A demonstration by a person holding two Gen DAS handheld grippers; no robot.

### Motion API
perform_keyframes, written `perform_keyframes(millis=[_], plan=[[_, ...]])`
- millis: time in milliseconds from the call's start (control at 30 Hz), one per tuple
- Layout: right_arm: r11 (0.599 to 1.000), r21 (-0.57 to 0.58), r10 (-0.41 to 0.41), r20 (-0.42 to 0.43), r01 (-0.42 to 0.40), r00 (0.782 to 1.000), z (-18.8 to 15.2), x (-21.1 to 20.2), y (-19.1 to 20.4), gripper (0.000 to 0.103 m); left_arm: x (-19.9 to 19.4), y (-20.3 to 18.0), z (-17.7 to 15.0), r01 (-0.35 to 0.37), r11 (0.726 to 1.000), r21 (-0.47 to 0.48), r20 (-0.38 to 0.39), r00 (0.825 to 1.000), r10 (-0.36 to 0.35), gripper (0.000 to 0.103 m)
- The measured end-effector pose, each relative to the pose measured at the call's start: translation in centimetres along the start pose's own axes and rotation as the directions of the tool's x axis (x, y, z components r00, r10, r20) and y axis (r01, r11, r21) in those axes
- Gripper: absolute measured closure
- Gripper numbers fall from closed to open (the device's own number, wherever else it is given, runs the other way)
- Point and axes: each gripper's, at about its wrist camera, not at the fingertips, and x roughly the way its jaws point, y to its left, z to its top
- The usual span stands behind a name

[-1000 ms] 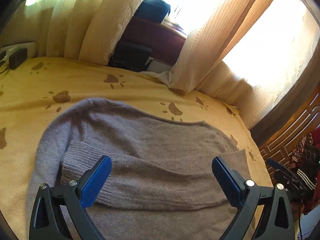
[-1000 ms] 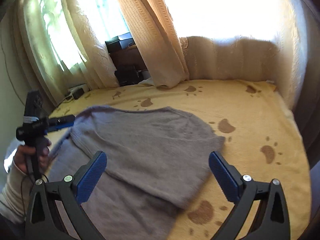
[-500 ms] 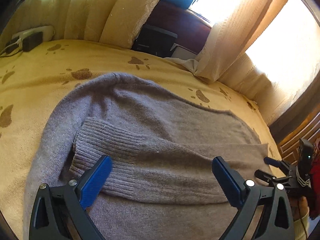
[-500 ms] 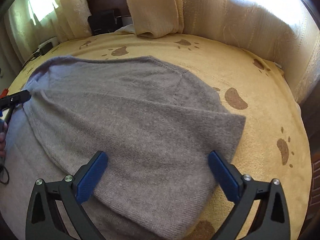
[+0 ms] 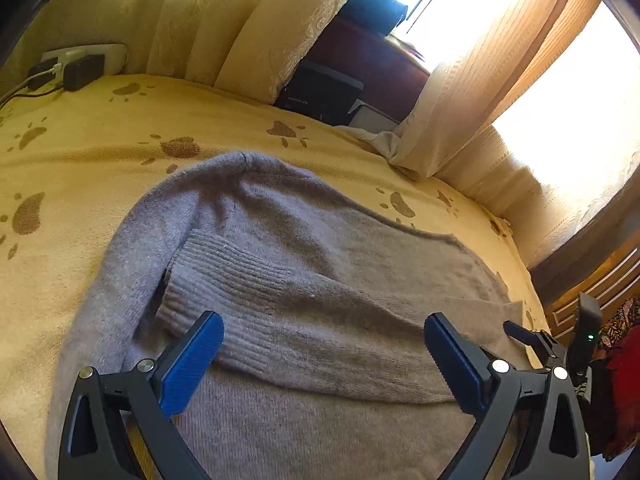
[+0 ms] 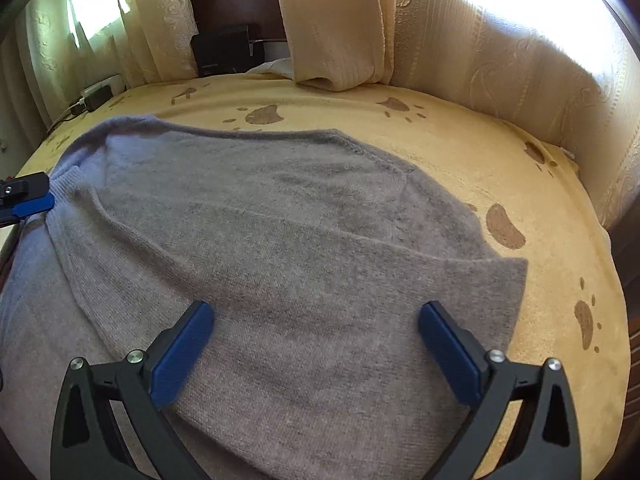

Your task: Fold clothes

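- Left wrist view gives us the grey sweater [image 5: 320, 280] lying flat on the bed, its sleeve [image 5: 288, 316] folded across the body, ribbed cuff toward the left.
- We see the left tongs [image 5: 323, 354] spread wide above that sleeve, blue pads [image 5: 192, 364] apart with nothing pinched between them.
- From the right wrist view, the sweater [image 6: 260, 240] covers the near half of the bed, with one squared corner pointing toward the right side.
- Our right tongs [image 6: 315, 336] are also spread wide, hanging over the sweater's near part and holding nothing; whether the pads [image 6: 180, 354] touch the knit we cannot tell.
- We catch the left tongs [image 6: 28, 198] again at the left edge of the right wrist view, just beside the sweater's cuff end.
- Under the sweater lies a yellow blanket [image 5: 100, 152] printed with brown paw marks, seen too in the right wrist view [image 6: 460, 140].
- Beyond the bed hang cream curtains [image 5: 248, 20], bright with daylight, and they run along the far side and right side [image 6: 332, 20].
- Between the curtains sits a dark box [image 5: 320, 92] against dark red wood.
- At the far left corner of the bed we see a power strip [image 5: 84, 60] with plugs in it.
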Motion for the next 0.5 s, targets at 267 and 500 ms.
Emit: perform_keyframes(millis=[267,500], plan=[[0.999,-0.025,0.049,0.049,-0.048,0.998,0.1,-2.4,1.8,0.001,-10.6,0.7,-3.9,0.025,0.996,0.085,0.093,0.995,-0.033,0.001],[0.861,-0.483,0.341,0.317,-0.159,0.885,-5.0,-14.9,16.9,0.019,-20.3,5.4,-7.8,-0.144,0.967,0.212,0.169,0.98,0.109,0.001]])
